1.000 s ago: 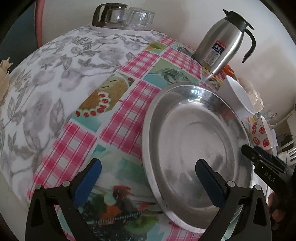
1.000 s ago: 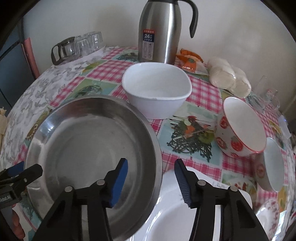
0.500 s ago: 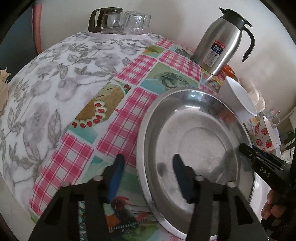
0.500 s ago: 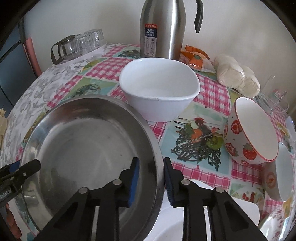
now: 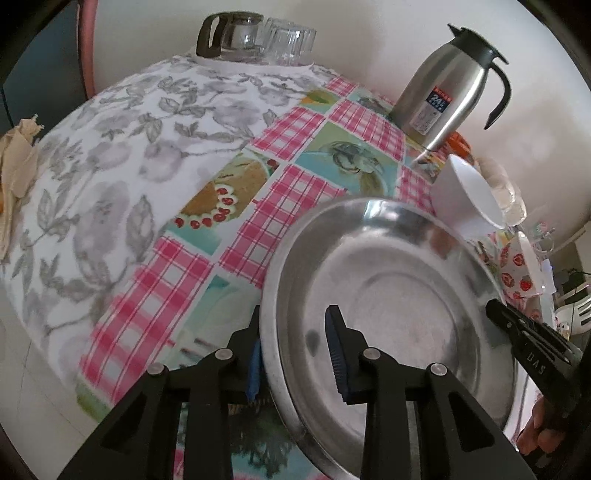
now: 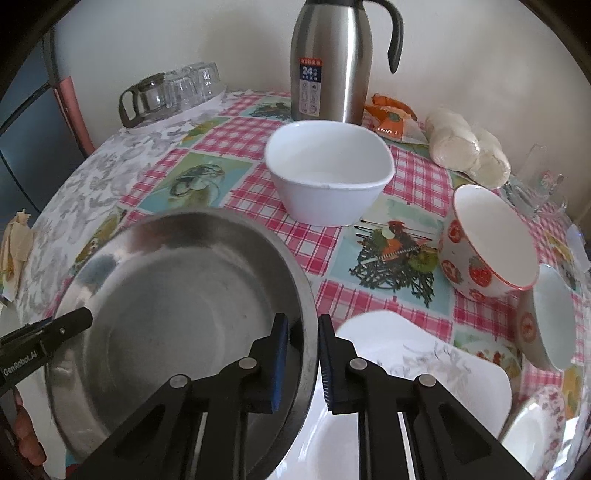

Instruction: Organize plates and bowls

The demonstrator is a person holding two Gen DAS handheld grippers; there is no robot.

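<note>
Both grippers clamp round steel plate's rim.
Left gripper (image 5: pixel 295 354) and right gripper (image 6: pixel 303 363) pinch the shiny stainless plate (image 6: pixel 177 302), in front of the square white bowl (image 6: pixel 328 177).

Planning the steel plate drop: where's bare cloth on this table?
Free: the grey floral cloth between the glass carafe and the steel plate. Crowded: right of the white square bowl, around the strawberry bowl.
</note>
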